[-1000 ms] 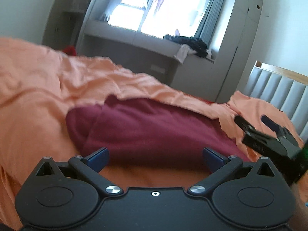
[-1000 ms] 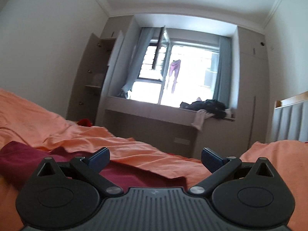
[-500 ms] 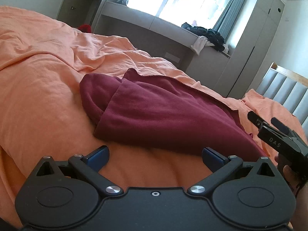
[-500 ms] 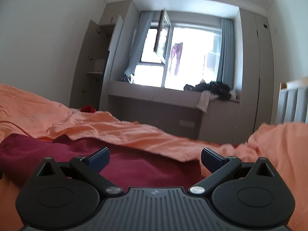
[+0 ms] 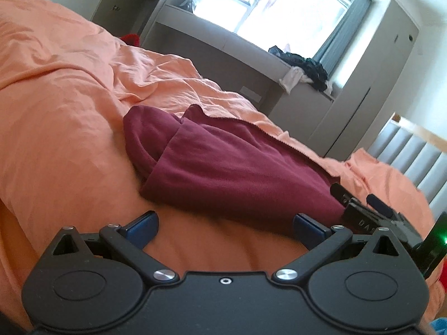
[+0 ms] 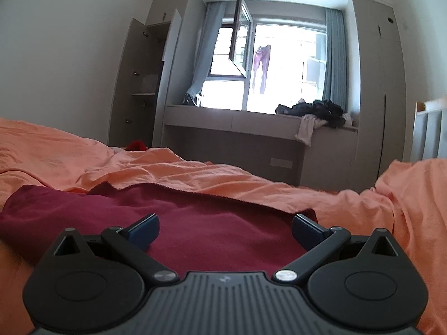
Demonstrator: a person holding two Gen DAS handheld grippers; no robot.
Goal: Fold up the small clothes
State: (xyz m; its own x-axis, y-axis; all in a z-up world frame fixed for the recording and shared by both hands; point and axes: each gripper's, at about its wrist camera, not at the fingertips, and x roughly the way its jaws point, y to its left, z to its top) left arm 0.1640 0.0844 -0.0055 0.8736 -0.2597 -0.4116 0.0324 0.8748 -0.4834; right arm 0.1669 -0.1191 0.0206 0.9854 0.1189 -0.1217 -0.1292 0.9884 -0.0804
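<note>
Left gripper (image 5: 225, 224) spread wide, holding nothing, just short of the maroon garment (image 5: 223, 167): folded over, rumpled bulge at its left end, lying on the orange bed sheet (image 5: 61, 117). Right gripper (image 6: 225, 230) spread, empty, over the garment's near edge.

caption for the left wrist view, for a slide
Open left gripper low over orange bedsheet, facing a partly folded maroon garment; right gripper alongside.

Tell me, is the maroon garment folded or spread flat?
Folded, loosely: the maroon garment lies doubled on the orange bedding, one layer lapping a rounded bunch at its left end.
</note>
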